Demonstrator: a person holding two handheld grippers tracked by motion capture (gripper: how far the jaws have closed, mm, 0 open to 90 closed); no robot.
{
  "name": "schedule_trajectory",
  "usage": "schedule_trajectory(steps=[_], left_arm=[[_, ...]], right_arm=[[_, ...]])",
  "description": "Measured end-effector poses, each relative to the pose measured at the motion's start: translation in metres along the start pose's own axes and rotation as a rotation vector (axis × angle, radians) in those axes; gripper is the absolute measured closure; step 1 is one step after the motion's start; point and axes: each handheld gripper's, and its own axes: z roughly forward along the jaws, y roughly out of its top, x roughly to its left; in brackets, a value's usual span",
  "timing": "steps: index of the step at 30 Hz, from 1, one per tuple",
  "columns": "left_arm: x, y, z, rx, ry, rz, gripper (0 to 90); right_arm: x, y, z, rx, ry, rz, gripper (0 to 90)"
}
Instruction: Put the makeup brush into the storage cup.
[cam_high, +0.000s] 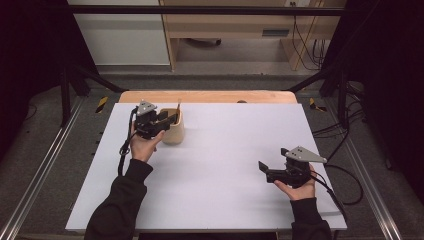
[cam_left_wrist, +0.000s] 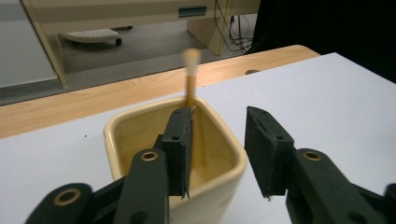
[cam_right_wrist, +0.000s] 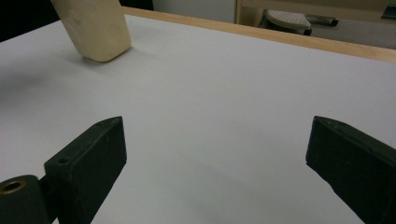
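Left gripper view: brush (cam_left_wrist: 190, 79) dropped in cup (cam_left_wrist: 140, 128).
Left gripper (cam_left_wrist: 217, 154) open (released, brush leans on the rim); right gripper (cam_right_wrist: 215, 154) open, idle.

cream cup (cam_left_wrist: 140, 135), tan brush (cam_left_wrist: 190, 84), white table (cam_high: 225, 165)

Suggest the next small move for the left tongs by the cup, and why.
Probably back the left tongs away from the cream cup: the jaws stand apart with nothing between them, and the brush already leans inside the cup, seemingly released.
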Motion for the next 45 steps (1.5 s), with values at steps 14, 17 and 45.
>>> schedule_trajectory(steps=[14,17,45], left_arm=[[-0.029,-0.02,-0.036,-0.026,-0.053,0.051,45.9],[-0.033,-0.025,-0.042,-0.025,-0.063,0.054,43.4],[-0.038,-0.081,-0.082,0.028,-0.027,0.045,17.0]], right_arm=[[0.001,0.001,-0.001,-0.002,-0.001,-0.002,5.3],[0.001,0.001,-0.001,-0.002,-0.002,-0.003,5.2],[0.002,-0.001,-0.001,0.011,-0.017,-0.026,4.5]])
